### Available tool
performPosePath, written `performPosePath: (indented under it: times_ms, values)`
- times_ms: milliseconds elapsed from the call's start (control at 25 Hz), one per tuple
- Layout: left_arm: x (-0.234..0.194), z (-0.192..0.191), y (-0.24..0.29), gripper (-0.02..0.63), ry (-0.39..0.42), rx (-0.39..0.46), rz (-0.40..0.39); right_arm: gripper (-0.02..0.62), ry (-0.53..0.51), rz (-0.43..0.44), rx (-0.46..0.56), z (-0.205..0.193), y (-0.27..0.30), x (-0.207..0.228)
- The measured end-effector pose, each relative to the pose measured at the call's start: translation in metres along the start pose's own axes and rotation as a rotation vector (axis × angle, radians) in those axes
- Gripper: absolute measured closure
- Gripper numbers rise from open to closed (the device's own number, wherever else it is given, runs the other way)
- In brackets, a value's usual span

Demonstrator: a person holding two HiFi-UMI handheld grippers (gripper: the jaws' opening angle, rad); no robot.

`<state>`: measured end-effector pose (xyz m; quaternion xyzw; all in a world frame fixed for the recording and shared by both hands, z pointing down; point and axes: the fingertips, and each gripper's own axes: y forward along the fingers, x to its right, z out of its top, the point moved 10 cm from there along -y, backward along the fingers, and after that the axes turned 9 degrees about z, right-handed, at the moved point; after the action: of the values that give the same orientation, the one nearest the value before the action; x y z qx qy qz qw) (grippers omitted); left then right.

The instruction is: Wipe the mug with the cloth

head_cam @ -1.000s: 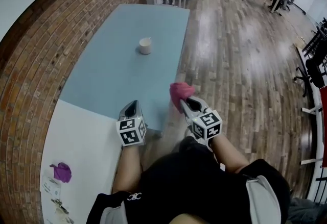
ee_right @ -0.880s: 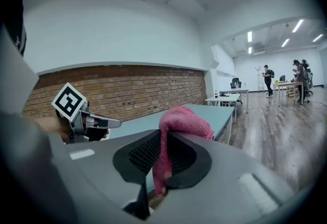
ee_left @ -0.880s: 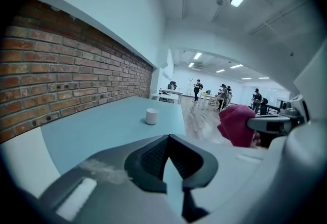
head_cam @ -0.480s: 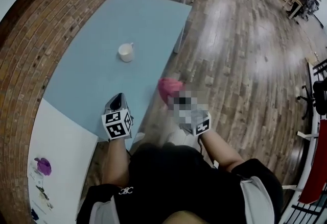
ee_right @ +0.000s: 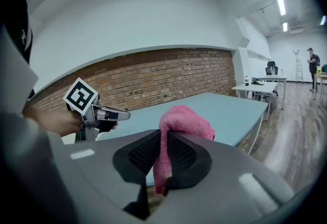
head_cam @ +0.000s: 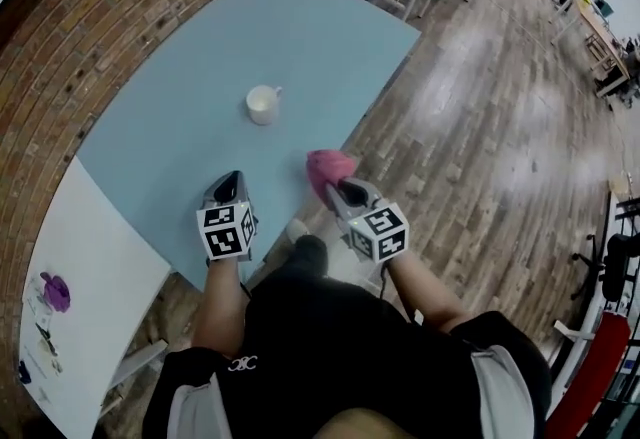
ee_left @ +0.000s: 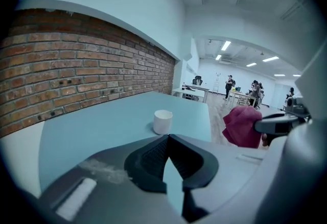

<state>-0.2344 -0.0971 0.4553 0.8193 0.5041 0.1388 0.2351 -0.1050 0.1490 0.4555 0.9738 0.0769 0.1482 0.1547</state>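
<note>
A small white ceramic mug stands mid-frame on a pale blue desk. Below it, the right gripper clamps a bunched pink cloth; the left gripper is closed and empty. Wiping looks not yet begun: next, bring the cloth to the mug.

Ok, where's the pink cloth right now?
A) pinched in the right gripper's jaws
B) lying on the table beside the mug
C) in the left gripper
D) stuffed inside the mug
A: in the right gripper view the right gripper is shut on the pink cloth; the left gripper is shut and empty, and the mug stands alone.
</note>
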Motion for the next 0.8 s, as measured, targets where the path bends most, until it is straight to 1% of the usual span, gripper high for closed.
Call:
performPosePath:
  times_ms: [200, 360, 440, 560, 640, 800]
  values:
    - [-0.002, 0.022, 0.048, 0.598, -0.089, 0.015, -0.008, 0.558, -0.058, 0.073, -0.07, 0.038, 0.038, 0.046]
    - [-0.006, 0.025, 0.083, 0.598, -0.12, 0.015, 0.008, 0.558, -0.107, 0.134, -0.141, 0.053, 0.078, 0.079]
    - [-0.008, 0.021, 0.095, 0.597, -0.136, -0.004, 0.016, 0.558, -0.116, 0.166, -0.184, 0.056, 0.095, 0.089]
    - [-0.004, 0.011, 0.112, 0.594, -0.177, -0.054, 0.01, 0.558, -0.109, 0.21, -0.256, 0.053, 0.111, 0.101]
    - [0.002, 0.011, 0.125, 0.587, -0.178, -0.072, 0.008, 0.558, -0.104, 0.227, -0.293, 0.05, 0.119, 0.113]
    - [0.018, 0.015, 0.137, 0.563, -0.158, -0.073, 0.026, 0.558, -0.104, 0.276, -0.351, 0.048, 0.128, 0.14]
